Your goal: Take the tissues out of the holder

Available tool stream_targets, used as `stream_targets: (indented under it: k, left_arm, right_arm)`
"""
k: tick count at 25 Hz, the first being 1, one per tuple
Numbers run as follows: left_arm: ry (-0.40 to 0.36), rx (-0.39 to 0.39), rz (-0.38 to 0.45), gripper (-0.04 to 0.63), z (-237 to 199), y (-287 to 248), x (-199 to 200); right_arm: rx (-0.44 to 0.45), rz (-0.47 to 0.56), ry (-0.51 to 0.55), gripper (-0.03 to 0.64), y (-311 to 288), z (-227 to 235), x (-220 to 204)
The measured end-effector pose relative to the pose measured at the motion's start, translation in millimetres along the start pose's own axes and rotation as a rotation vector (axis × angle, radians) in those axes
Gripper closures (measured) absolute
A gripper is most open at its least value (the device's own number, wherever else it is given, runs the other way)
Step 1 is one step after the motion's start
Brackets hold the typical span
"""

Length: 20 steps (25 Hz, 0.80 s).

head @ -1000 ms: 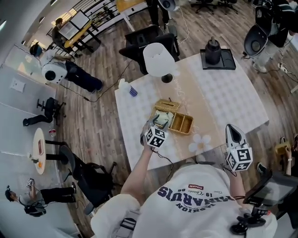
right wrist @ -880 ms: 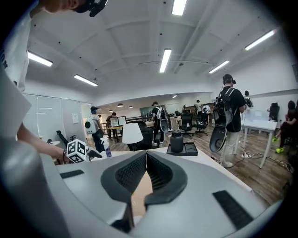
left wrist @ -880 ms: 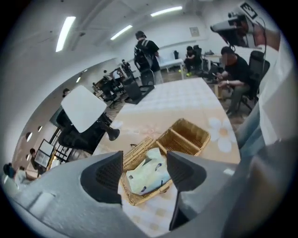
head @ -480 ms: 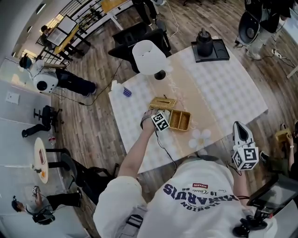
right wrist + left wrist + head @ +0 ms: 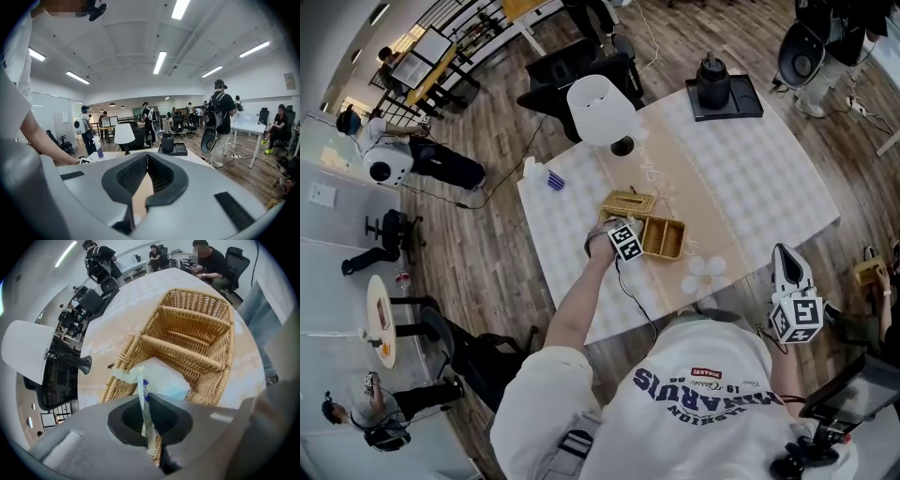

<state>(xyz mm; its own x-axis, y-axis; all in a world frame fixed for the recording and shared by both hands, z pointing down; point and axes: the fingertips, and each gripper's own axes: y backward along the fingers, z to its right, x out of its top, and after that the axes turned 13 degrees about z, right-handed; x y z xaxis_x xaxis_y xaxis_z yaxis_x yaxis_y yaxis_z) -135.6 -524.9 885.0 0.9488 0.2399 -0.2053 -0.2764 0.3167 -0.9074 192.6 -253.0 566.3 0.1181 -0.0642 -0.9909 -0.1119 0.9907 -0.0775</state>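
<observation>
The wicker holder (image 5: pixel 664 239) stands mid-table on a tan runner, and it fills the left gripper view (image 5: pixel 197 333) with several compartments. A pale tissue pack (image 5: pixel 164 380) sits in the holder's nearest compartment. My left gripper (image 5: pixel 144 399) is shut on the pack's thin upper flap, which runs down between the jaws. In the head view the left gripper (image 5: pixel 622 234) sits over the holder's left end. My right gripper (image 5: pixel 784 258) hangs off the table's near right corner; its jaws (image 5: pixel 147 155) are shut with nothing in them.
A white lamp (image 5: pixel 600 111) stands behind the holder, with a small spray bottle (image 5: pixel 546 176) to its left. A black tray with a dark jug (image 5: pixel 722 94) is at the far right corner. A white flower-shaped piece (image 5: pixel 703 272) lies near the front edge.
My left gripper has moved forward from the near side of the holder to over its left compartment. The right gripper has stayed off the table's near right corner.
</observation>
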Motion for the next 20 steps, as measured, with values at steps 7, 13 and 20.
stream_targets:
  k: [7, 13, 20]
  left_arm:
    - [-0.034, 0.011, -0.003, 0.594, 1.1, 7.9, 2.2]
    - [-0.074, 0.035, 0.004, 0.594, 1.1, 15.9, 9.4]
    - [-0.1, 0.093, 0.005, 0.594, -7.9, 35.8, 18.8]
  right_arm:
    - [0.02, -0.001, -0.007, 0.607, -1.1, -8.9, -2.1]
    - [0.031, -0.002, -0.011, 0.607, 4.1, -13.0, -6.5]
    - [0.058, -0.003, -0.021, 0.607, 0.9, -13.6, -14.8]
